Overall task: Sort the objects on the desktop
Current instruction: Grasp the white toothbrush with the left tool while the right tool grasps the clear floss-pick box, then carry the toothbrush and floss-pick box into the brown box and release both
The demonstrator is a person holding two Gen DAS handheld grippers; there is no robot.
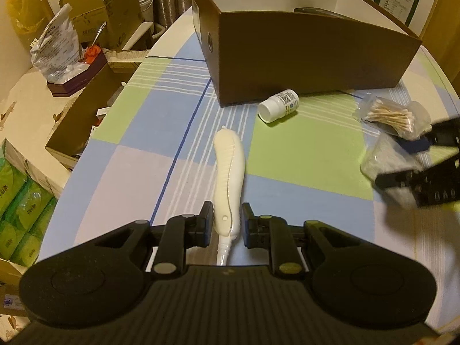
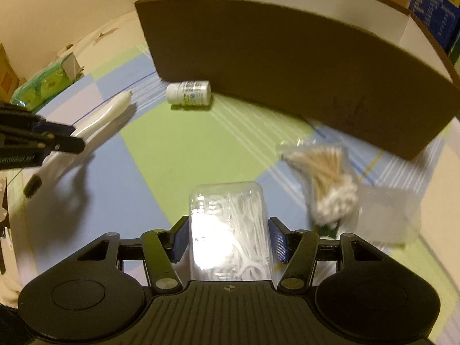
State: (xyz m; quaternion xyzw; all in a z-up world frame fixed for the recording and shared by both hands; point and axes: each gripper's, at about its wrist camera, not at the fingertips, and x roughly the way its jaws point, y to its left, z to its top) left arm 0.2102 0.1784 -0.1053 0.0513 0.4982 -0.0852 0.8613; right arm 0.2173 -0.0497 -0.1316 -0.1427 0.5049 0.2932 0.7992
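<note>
My left gripper (image 1: 227, 212) is shut on the lower end of a white curved handle (image 1: 230, 166) with a cord, which lies along the checked tablecloth (image 1: 302, 155). In the right wrist view a clear plastic box of white floss picks (image 2: 230, 230) sits between the blue pads, and my right gripper (image 2: 229, 230) is shut on it. A small white bottle (image 1: 277, 105) lies on its side just in front of the brown open-top box (image 1: 302, 57). A bag of cotton swabs (image 2: 325, 178) lies to the right of the floss box.
The brown box (image 2: 287, 72) has white inner walls and stands at the back of the table. Left of the table's curved edge are green tissue packs (image 1: 20, 201), cardboard cartons (image 1: 80, 115) and a crumpled plastic bag (image 1: 57, 49). Blue packages (image 2: 434, 8) stand behind the box.
</note>
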